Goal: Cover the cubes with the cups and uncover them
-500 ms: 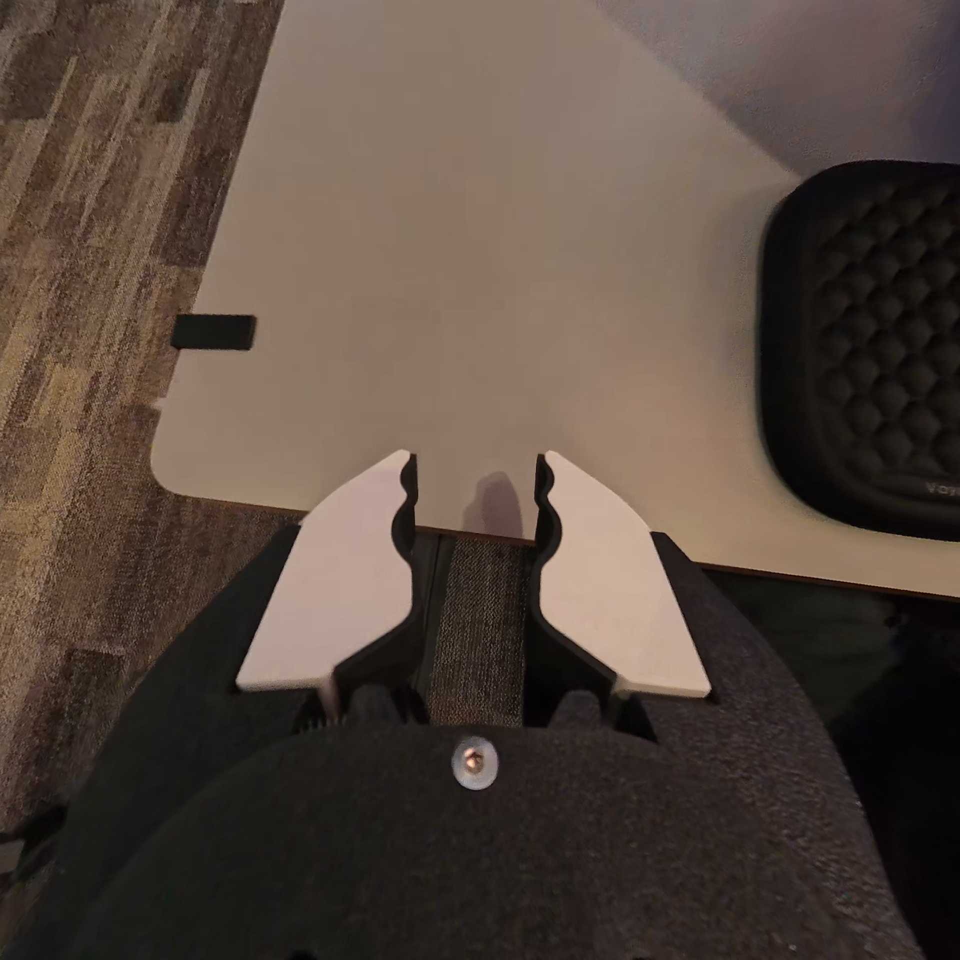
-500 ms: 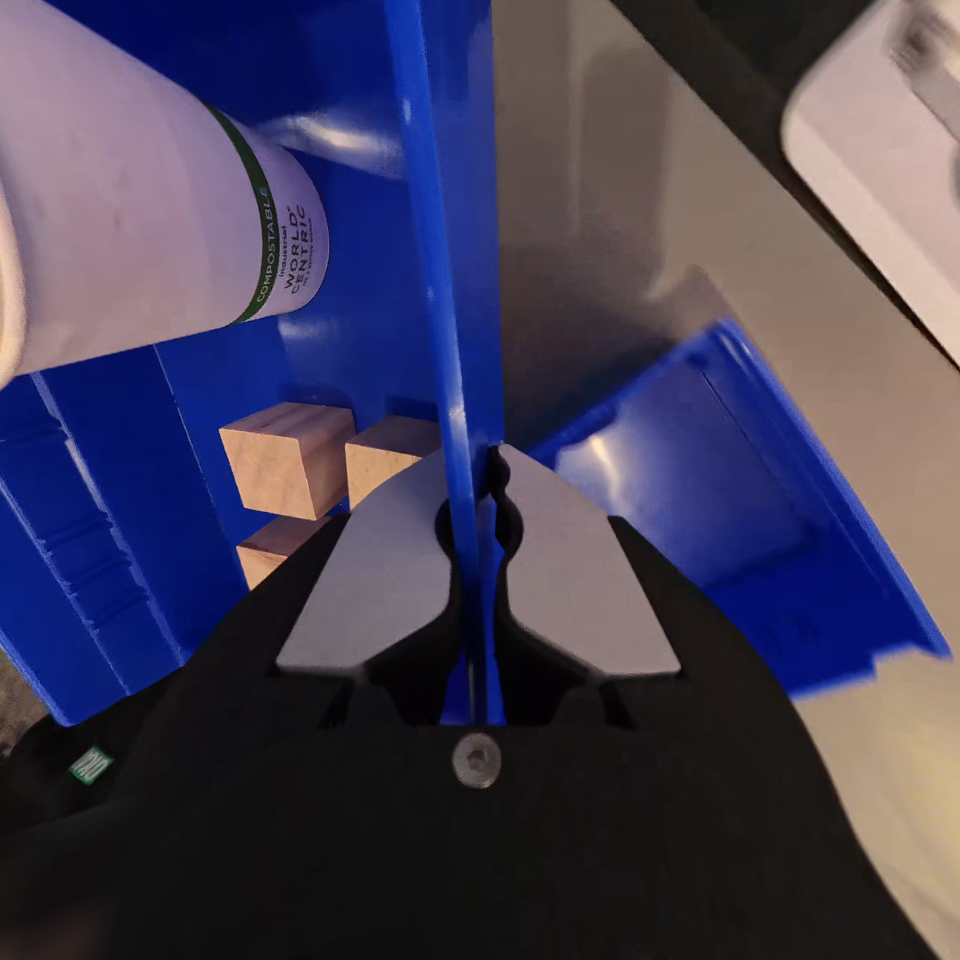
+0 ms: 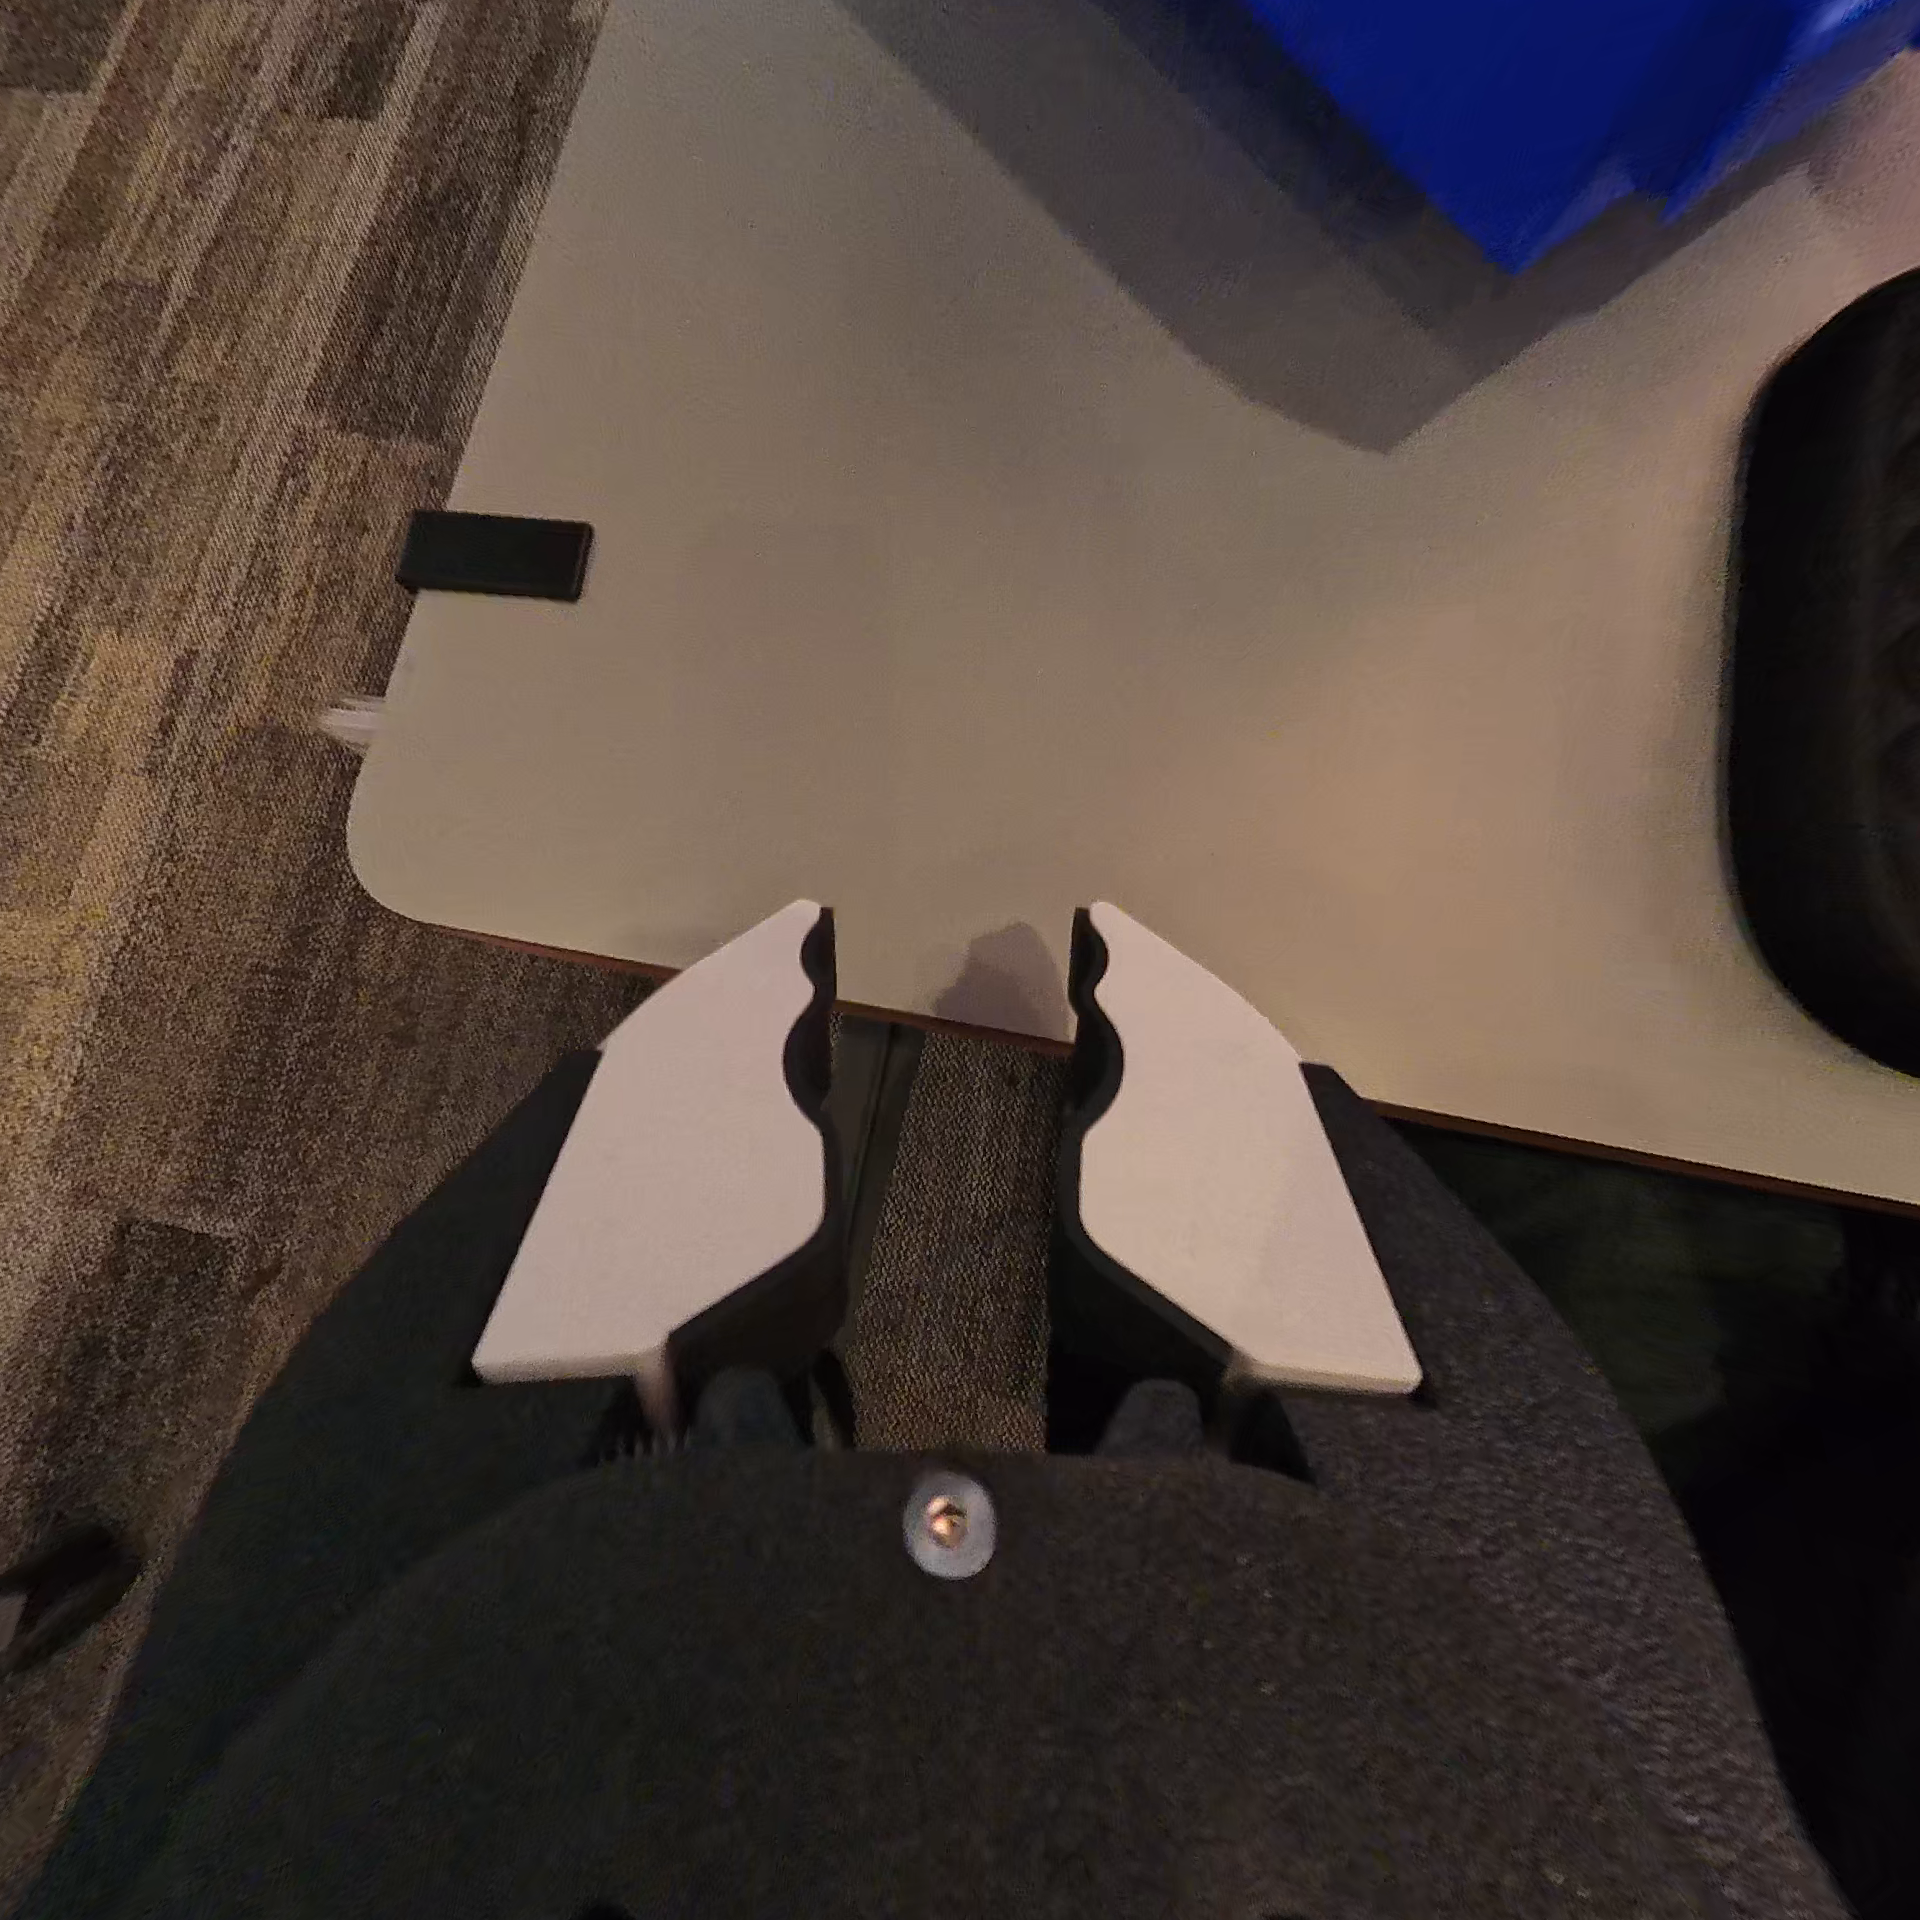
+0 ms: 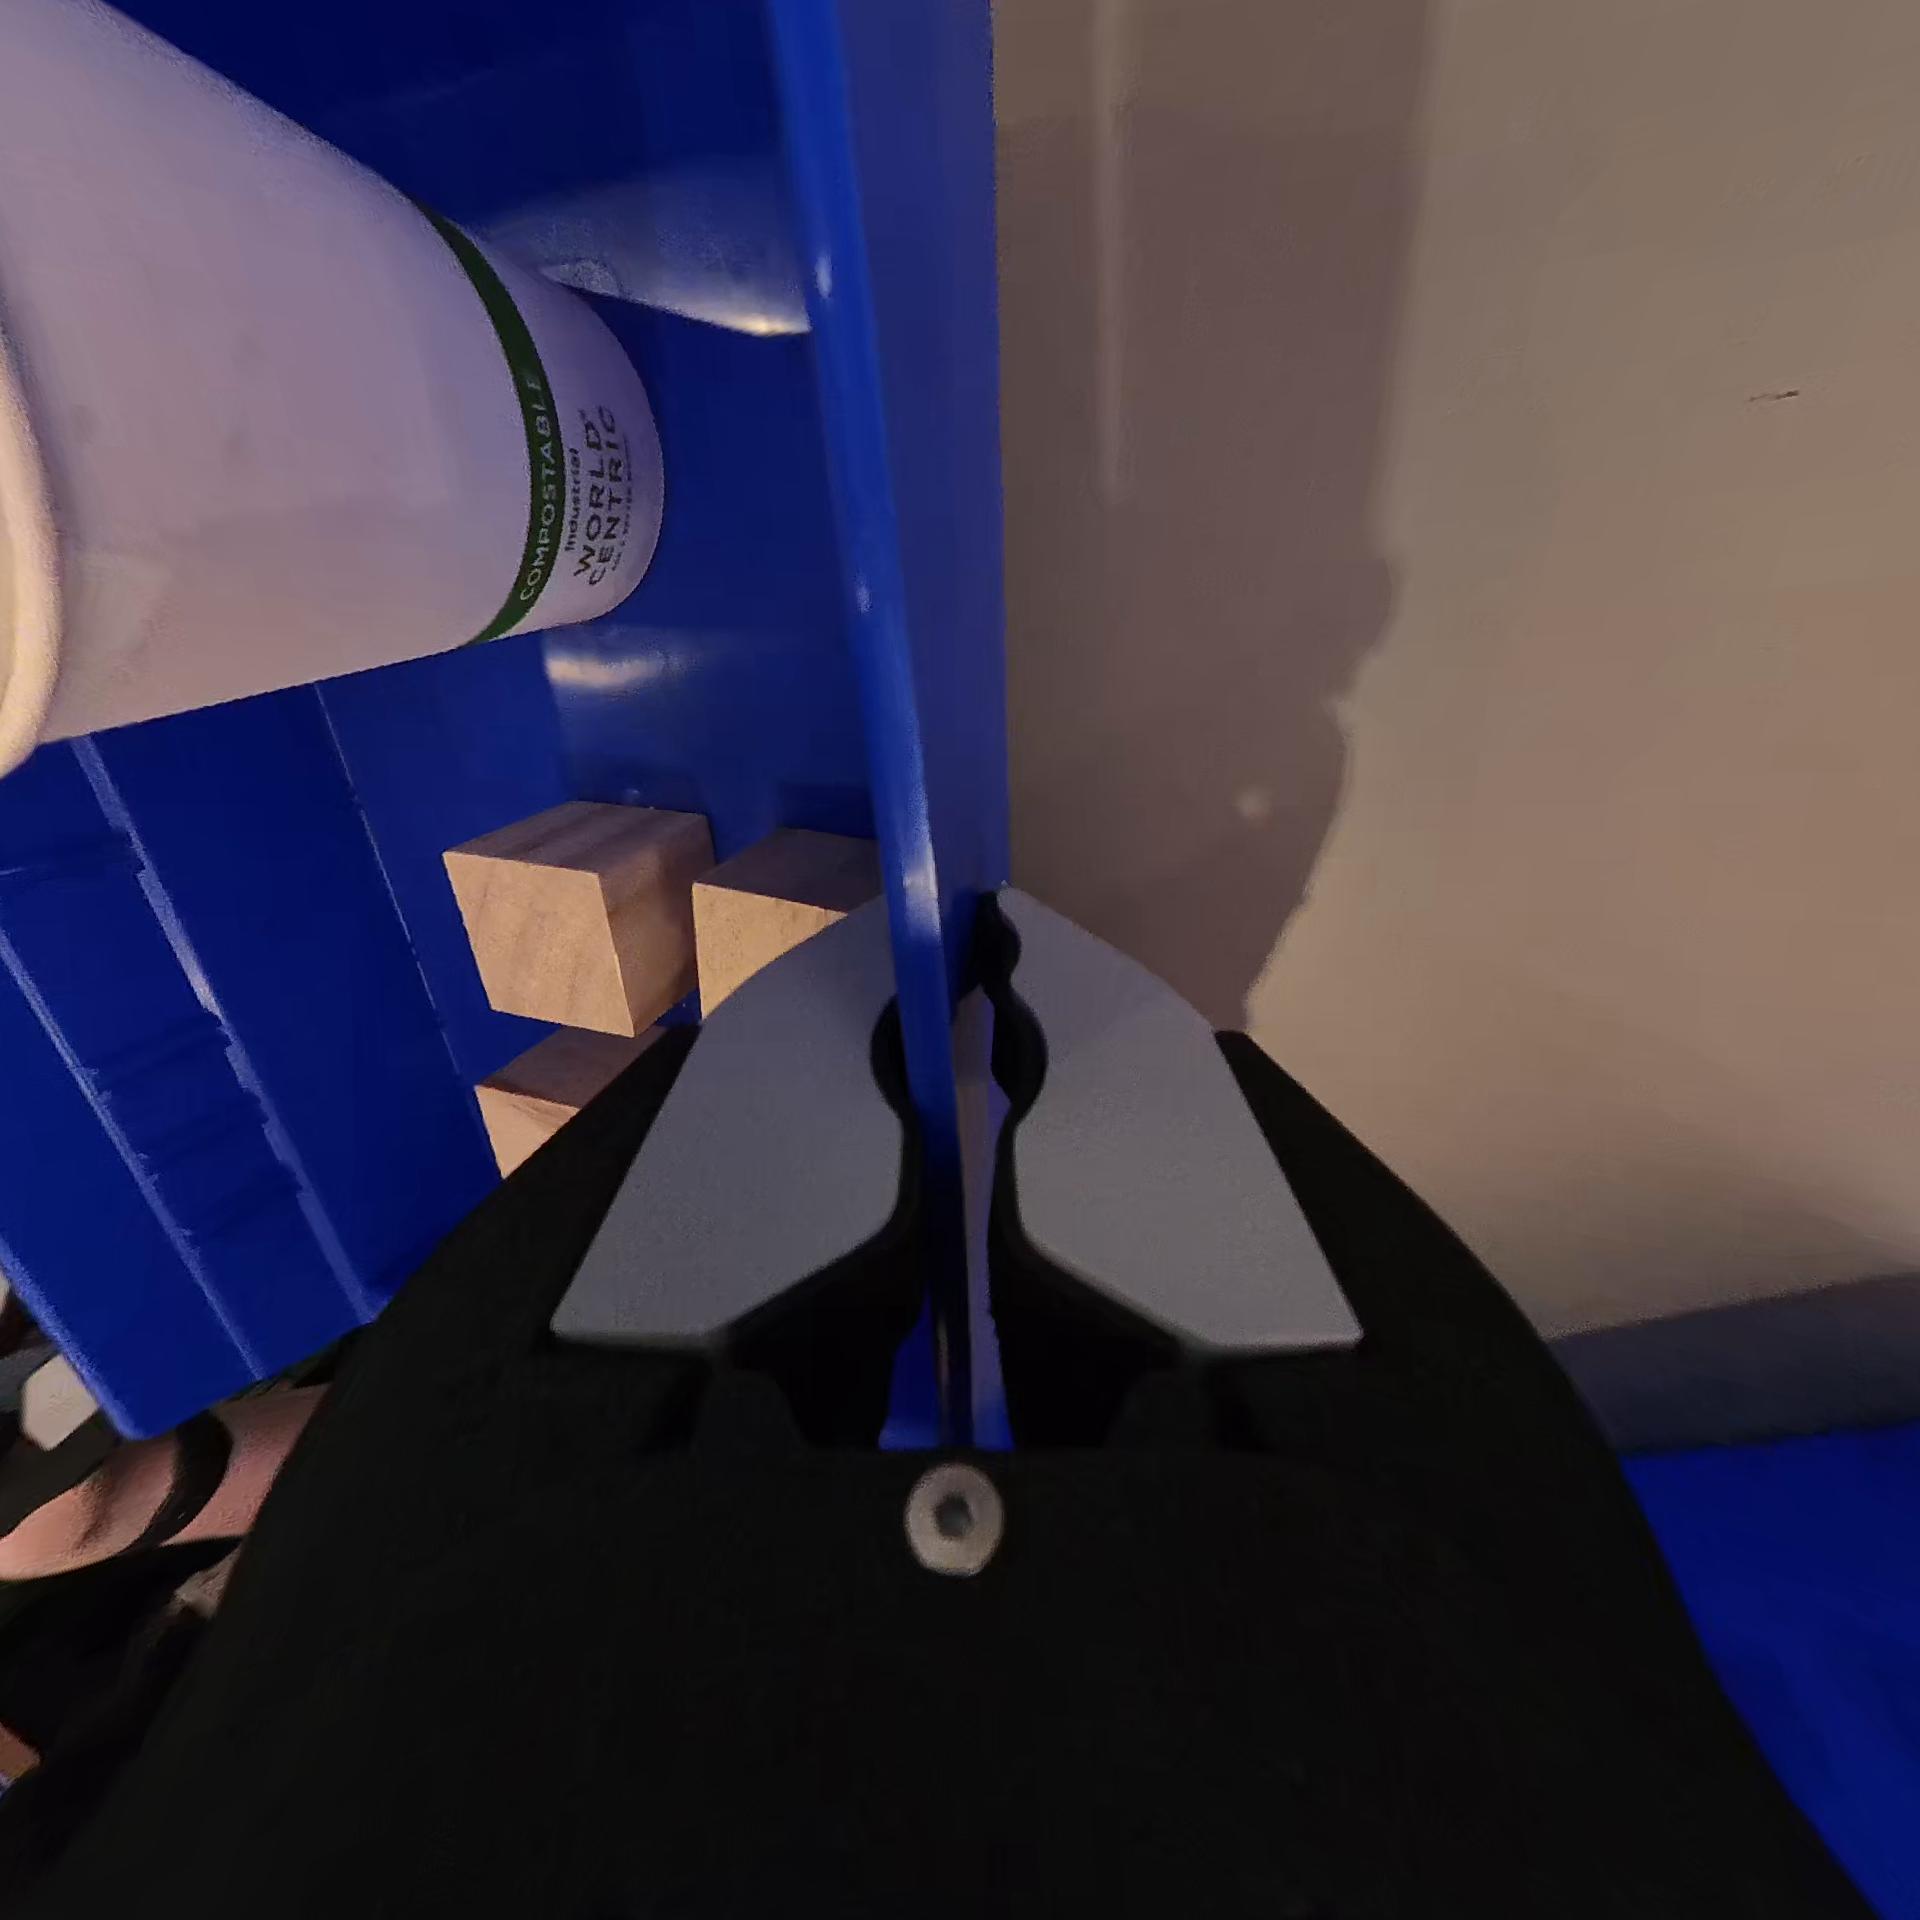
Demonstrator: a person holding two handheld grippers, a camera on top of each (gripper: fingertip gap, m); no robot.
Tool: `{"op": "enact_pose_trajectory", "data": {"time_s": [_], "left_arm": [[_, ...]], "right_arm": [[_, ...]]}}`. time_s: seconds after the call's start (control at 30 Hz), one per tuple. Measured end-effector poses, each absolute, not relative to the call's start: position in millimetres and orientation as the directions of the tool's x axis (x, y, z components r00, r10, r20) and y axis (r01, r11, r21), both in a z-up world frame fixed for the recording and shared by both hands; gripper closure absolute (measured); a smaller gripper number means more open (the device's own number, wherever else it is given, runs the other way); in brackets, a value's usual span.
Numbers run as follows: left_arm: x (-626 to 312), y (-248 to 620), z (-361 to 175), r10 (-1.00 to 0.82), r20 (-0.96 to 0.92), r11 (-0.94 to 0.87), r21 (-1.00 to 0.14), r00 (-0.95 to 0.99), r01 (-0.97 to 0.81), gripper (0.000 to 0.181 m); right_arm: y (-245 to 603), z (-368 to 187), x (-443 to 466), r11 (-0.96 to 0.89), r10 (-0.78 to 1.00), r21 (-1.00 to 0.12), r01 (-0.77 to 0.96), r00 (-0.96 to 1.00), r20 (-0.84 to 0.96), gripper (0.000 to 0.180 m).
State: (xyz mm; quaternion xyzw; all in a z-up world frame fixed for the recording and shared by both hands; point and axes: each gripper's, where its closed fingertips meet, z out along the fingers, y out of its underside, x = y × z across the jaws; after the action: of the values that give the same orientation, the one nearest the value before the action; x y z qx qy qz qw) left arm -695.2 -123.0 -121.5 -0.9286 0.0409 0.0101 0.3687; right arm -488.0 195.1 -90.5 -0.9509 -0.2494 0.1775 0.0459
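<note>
While right tool (image 4: 961,935) (closed) pinches bin wall (image 4: 883,520) — cubes (image 4: 577,914) inside.

Only readable print: on white paper cup (image 4: 260,416), upper left of the jaws — green band plus dark lettering near base.

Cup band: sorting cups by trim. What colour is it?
Green, on the white cup; right wrist view shows it best.

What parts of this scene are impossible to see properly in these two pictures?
- Wooden cubes: right wrist view, three show; the right gripper covers parts of two, so more may be hidden.
- White cup: right wrist view, cut off by the left edge; its mouth is out of sight.
- Blue bin: left wrist view, blurred and cut off at the top edge.
- Black cushion: left wrist view, cut off by the right edge.
</note>
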Motion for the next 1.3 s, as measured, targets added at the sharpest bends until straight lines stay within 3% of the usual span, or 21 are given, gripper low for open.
{"op": "enact_pose_trajectory", "data": {"time_s": [0.17,0.27,0.37,0.47,0.6,0.73,0.93,1.07,1.2,1.3], "left_arm": [[-697,-118,-121,-0.04,-0.019,-0.709,-0.704,0.999,-0.042,0.137],[-691,-106,-108,-0.012,0.05,-0.659,-0.751,0.999,0.03,0.135],[-670,-87,-87,-0.035,0.151,-0.592,-0.8,0.988,0.101,0.12],[-645,-63,-72,-0.075,0.139,-0.541,-0.837,0.988,0.077,0.113],[-618,-25,-67,-0.055,0.028,-0.521,-0.854,0.998,-0.005,0.099],[-608,11,-77,0.014,-0.042,-0.535,-0.845,0.999,-0.028,0.099],[-615,31,-85,0.066,-0.096,-0.539,-0.841,0.993,-0.046,0.112],[-635,29,-86,0.081,-0.091,-0.544,-0.838,0.993,-0.032,0.118],[-675,30,-84,0.109,-0.126,-0.555,-0.831,0.986,-0.045,0.134],[-698,41,-82,0.017,-0.226,-0.564,-0.807,0.974,-0.177,0.16]], "right_arm": [[195,-107,-487,-0.867,0.498,-0.161,0.472,0.834,-0.235,0.172],[192,-109,-493,-0.869,0.495,-0.181,0.461,0.824,-0.276,0.169],[190,-102,-499,-0.884,0.467,-0.23,0.408,0.807,-0.362,0.156],[195,-74,-501,-0.841,0.519,-0.381,0.383,0.771,-0.37,0.152],[194,-21,-479,-0.645,0.65,-0.604,0.467,0.752,-0.113,0.15],[147,31,-451,-0.442,0.737,-0.726,0.527,0.675,0.042,0.15],[67,64,-374,-0.316,0.763,-0.793,0.521,0.636,0.114,0.151],[39,64,-311,-0.341,0.72,-0.794,0.503,0.683,0.123,0.151],[21,54,-258,-0.392,0.689,-0.79,0.471,0.72,0.088,0.15],[14,47,-226,-0.434,0.669,-0.786,0.441,0.742,0.048,0.15]]}}
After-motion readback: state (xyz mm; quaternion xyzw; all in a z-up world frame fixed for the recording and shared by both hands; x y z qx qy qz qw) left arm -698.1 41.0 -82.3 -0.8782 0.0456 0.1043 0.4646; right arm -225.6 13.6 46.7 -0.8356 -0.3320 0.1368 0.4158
